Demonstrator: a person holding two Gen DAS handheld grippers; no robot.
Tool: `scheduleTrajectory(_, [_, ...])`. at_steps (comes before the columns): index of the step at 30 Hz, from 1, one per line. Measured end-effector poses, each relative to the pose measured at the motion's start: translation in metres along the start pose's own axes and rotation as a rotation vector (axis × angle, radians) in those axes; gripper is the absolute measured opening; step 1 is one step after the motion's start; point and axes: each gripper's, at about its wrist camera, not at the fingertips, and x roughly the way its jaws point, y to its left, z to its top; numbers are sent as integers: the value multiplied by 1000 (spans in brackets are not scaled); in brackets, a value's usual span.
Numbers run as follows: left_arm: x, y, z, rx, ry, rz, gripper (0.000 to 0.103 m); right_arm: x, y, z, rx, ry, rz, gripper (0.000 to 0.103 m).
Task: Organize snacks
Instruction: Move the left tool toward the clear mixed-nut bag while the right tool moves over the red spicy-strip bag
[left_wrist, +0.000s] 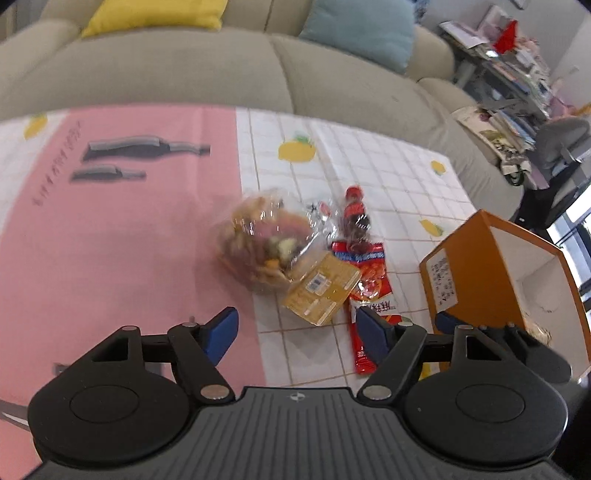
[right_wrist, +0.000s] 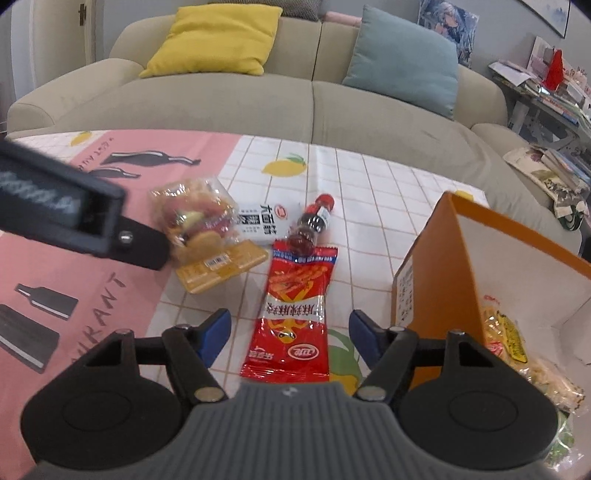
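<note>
Snacks lie in a cluster on the tablecloth: a clear bag of mixed snacks (left_wrist: 264, 240) (right_wrist: 192, 218), a flat yellow pack (left_wrist: 321, 291) (right_wrist: 221, 269), a white packet (right_wrist: 266, 218), a small cola bottle (left_wrist: 356, 214) (right_wrist: 310, 229) and a long red packet (left_wrist: 369, 295) (right_wrist: 295, 306). My left gripper (left_wrist: 297, 332) is open, just short of the yellow pack, nothing between its pads. My right gripper (right_wrist: 291, 332) is open astride the red packet's near end, pads clear of it. An open orange box (left_wrist: 491, 280) (right_wrist: 436, 266) to the right holds snack bags (right_wrist: 509, 339).
The low table wears a pink and white checked cloth (right_wrist: 369, 192) with lemon prints. Behind it stands a beige sofa (right_wrist: 295, 107) with a yellow cushion (right_wrist: 218, 40) and a teal cushion (right_wrist: 402, 62). A cluttered shelf (right_wrist: 554, 92) is at far right.
</note>
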Motion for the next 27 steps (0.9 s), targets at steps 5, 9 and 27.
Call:
scheduleTrajectory(5, [26,-3,4,-59,34,5,84,13,-4,-6,5,12,10,69])
scheduleTrajectory(9, [39,-16,7,-37,47,23,90,23,-6,-10,21,26,28,69])
scheduleTrajectory(27, [38,-2,5,-55,69,135,44,32,-11,-16,91,68,62,55])
